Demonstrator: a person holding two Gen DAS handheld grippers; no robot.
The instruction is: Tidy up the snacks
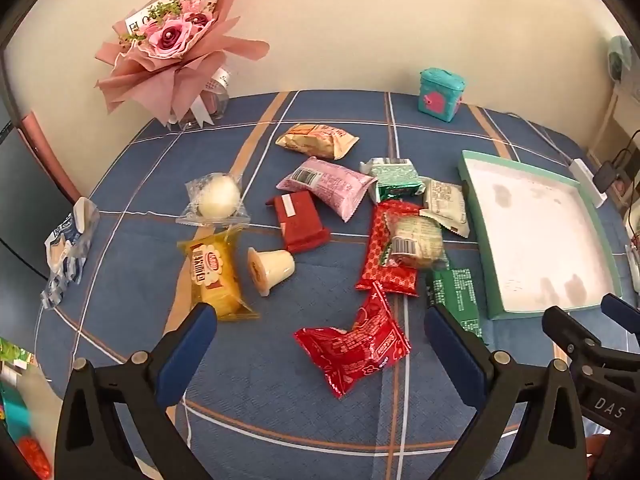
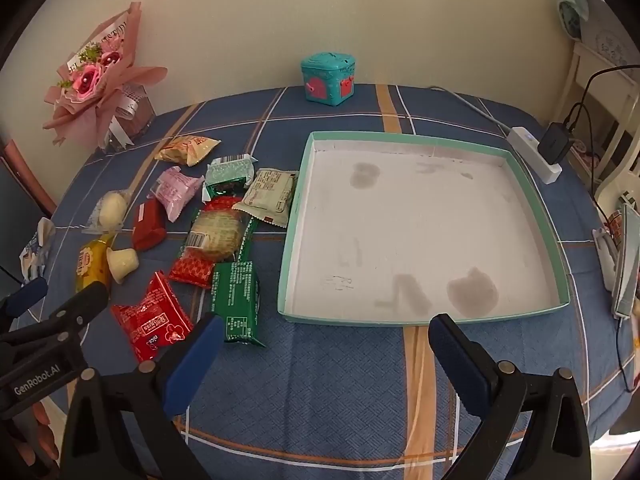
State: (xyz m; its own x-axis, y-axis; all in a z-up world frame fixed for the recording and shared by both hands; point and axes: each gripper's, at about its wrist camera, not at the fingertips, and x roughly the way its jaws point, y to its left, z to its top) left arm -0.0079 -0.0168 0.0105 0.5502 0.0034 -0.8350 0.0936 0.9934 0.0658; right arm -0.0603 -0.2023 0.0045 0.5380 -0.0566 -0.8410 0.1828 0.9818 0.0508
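Two hand-held grippers hover over a counter covered in a blue plaid cloth, both with jaws spread wide and holding nothing. The left gripper hangs above a crumpled red snack packet, which lies between its blue-padded fingers in the wrist view without visibly touching either one. The right gripper is poised just in front of the near rim of a shallow teal tray, whose white floor is bare but stained; its left pad sits near a green snack packet that lies just outside the tray's left wall. The rest of the snacks lie scattered on the cloth left of the tray: a pink packet, a dark red bar, a round white bun in clear wrap, a yellow cake packet, a small jelly cup tipped on its side, a long red patterned packet with a wrapped rice cracker lying on top of it, a cream sachet touching the tray's left wall, and a tan packet farther back. A pink wrapped bouquet and a small teal box stand near the far wall.
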